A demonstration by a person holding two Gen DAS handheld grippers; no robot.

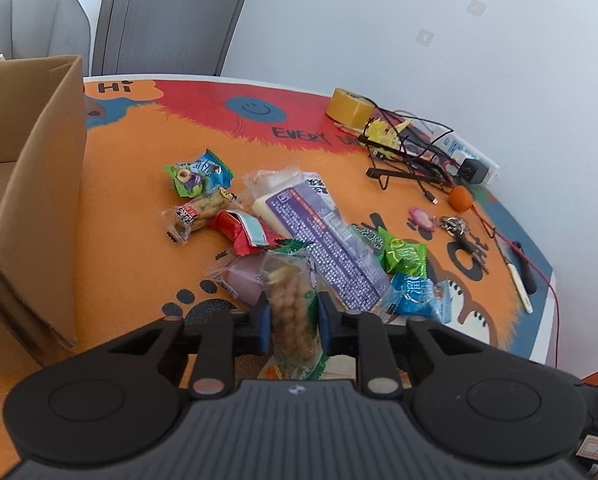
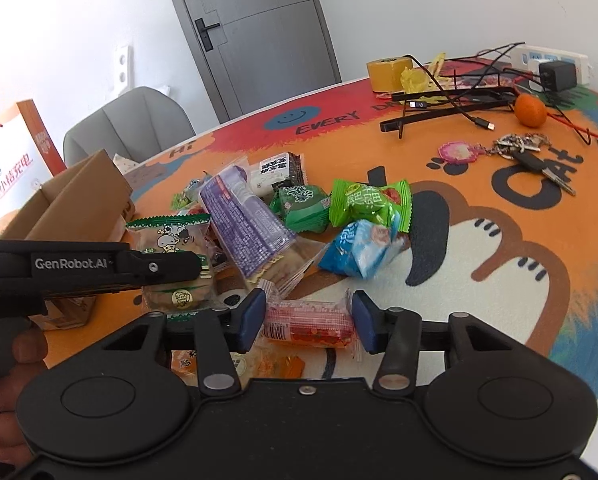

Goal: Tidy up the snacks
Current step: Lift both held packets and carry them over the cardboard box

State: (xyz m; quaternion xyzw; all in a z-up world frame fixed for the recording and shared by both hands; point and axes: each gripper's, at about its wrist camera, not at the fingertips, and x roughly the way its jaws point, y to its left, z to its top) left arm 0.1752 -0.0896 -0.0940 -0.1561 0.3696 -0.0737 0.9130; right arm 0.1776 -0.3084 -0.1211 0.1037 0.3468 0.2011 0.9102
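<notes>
In the left wrist view my left gripper [image 1: 294,320] is shut on a clear, green-edged packet of small round biscuits [image 1: 293,300], held upright between the blue pads. The right wrist view shows that same packet [image 2: 171,240] in the left gripper [image 2: 179,266] from the side. My right gripper [image 2: 307,320] is shut on a red snack packet [image 2: 309,322], gripped by its two ends just above the mat. Beyond lies the snack pile: a long purple packet [image 2: 243,224], green packets [image 2: 363,200] and a blue one [image 2: 363,248]. An open cardboard box [image 1: 39,200] stands to the left.
The round table carries an orange cartoon mat [image 2: 479,240]. At the far side lie a yellow tape roll [image 1: 349,108], tangled black cables [image 1: 411,160], a power strip [image 2: 555,60], an orange fruit [image 2: 531,110] and keys [image 2: 515,146]. A grey chair [image 2: 127,124] stands behind the box.
</notes>
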